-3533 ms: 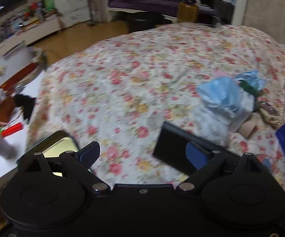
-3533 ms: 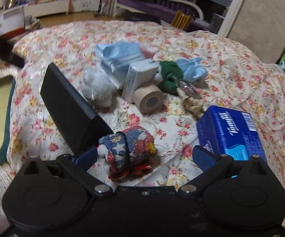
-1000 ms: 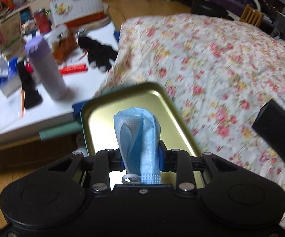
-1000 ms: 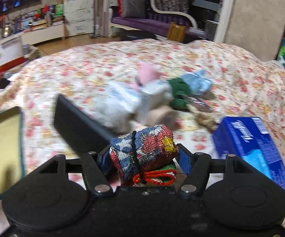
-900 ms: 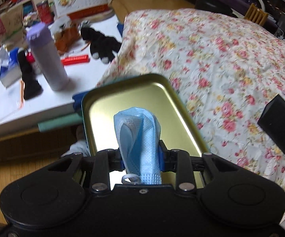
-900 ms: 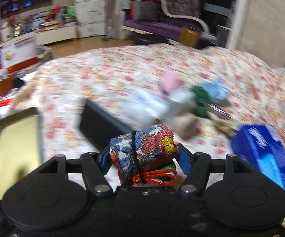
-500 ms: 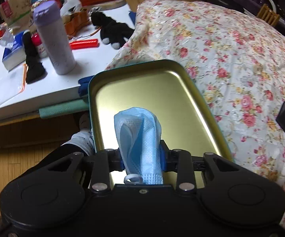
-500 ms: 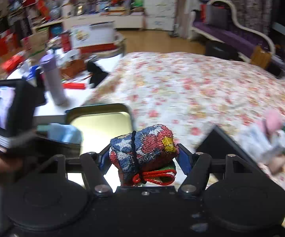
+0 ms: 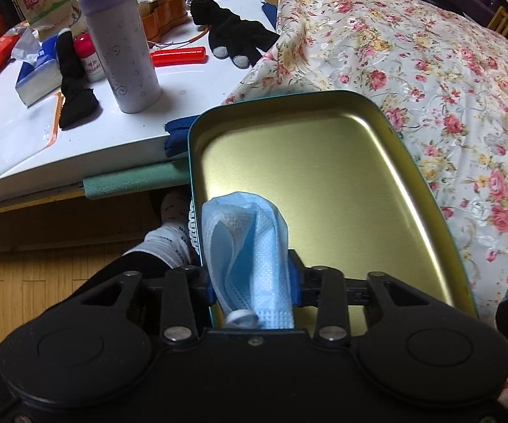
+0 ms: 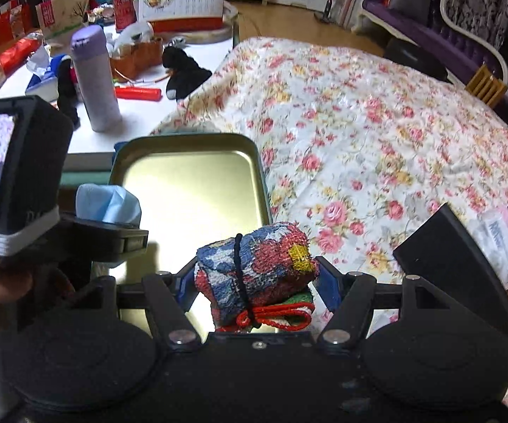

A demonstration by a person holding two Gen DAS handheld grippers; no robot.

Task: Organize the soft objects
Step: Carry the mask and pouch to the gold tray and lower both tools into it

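Both grippers loaded | left gripper [image 9: 254, 282] loosening on mask [image 9: 247, 246] | right gripper [image 10: 257, 282] clamps towel roll [image 10: 257, 268], underside hidden

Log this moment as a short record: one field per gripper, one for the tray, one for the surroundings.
left gripper: over the tray's near end, jaws just been opening, blue face mask between them
right gripper: shut on rolled patterned towel, at the tray's edge
tray: gold inside, teal rim, nothing lying in it
surroundings: floral bedspread; white table with lilac bottle
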